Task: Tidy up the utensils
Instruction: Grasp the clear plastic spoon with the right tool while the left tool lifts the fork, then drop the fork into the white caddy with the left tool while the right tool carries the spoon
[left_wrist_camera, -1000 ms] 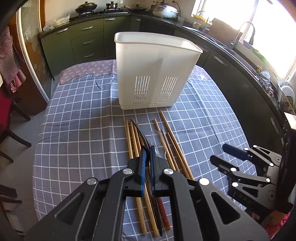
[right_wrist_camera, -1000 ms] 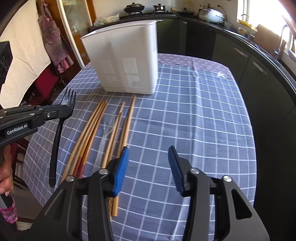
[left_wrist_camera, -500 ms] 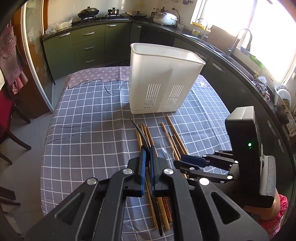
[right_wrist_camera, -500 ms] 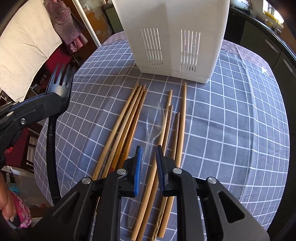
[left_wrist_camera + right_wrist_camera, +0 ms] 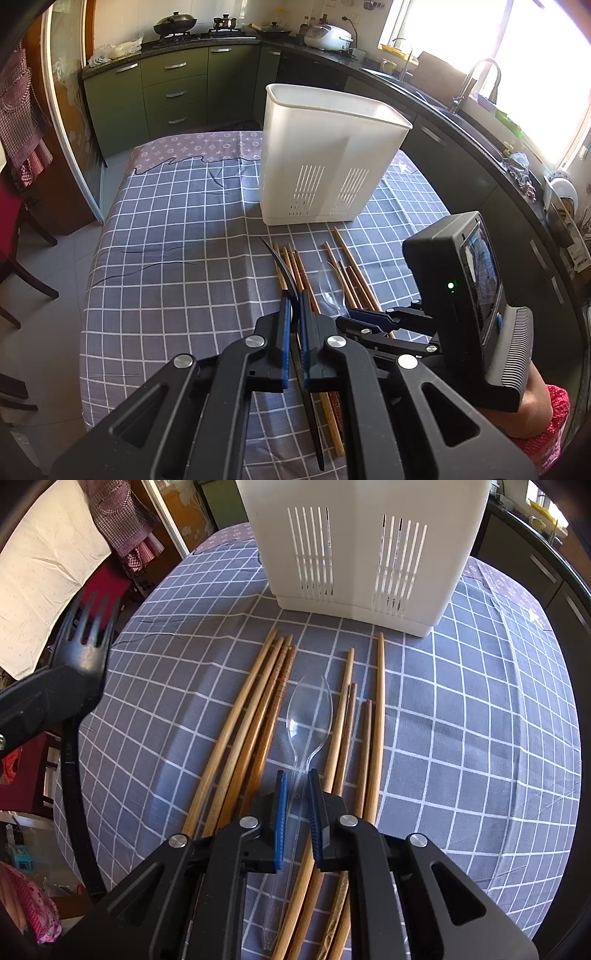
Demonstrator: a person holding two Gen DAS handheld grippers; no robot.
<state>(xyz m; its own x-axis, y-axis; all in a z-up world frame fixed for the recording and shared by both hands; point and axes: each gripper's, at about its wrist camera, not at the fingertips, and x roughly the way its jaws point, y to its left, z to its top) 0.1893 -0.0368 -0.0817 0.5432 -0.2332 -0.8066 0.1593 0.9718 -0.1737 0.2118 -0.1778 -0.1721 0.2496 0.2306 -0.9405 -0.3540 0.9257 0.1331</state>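
Overhead, so to speak, both grippers hang above a table (image 5: 166,229) covered by a grey-blue checked cloth. Its largest load is a white slotted utensil holder (image 5: 325,162), upright toward the far end, with its near wall just beyond the tips of the wooden chopsticks (image 5: 240,731). These lie in two loose bunches running toward the holder, and a clear plastic spoon (image 5: 308,716) lies between the bunches, bowl toward the holder.

At the left, the left gripper (image 5: 293,332) has its blue pads clamped tight on a black plastic fork (image 5: 86,642), which stands clear of the cloth; the tines rise above the jaws and the long handle hangs below them, over the table's left edge in the right wrist view.

Lower down, the right gripper (image 5: 297,805) points steeply at the cloth, and its jaws are closing around the spoon's thin neck. A narrow gap shows on each side of the clear handle, so the pads (image 5: 280,812) do not yet press it. Chopsticks crowd close on both sides of those fingers.

Open cloth spreads wide to the right of the chopsticks up to the rounded table edge, and more lies bare to the left of the holder.
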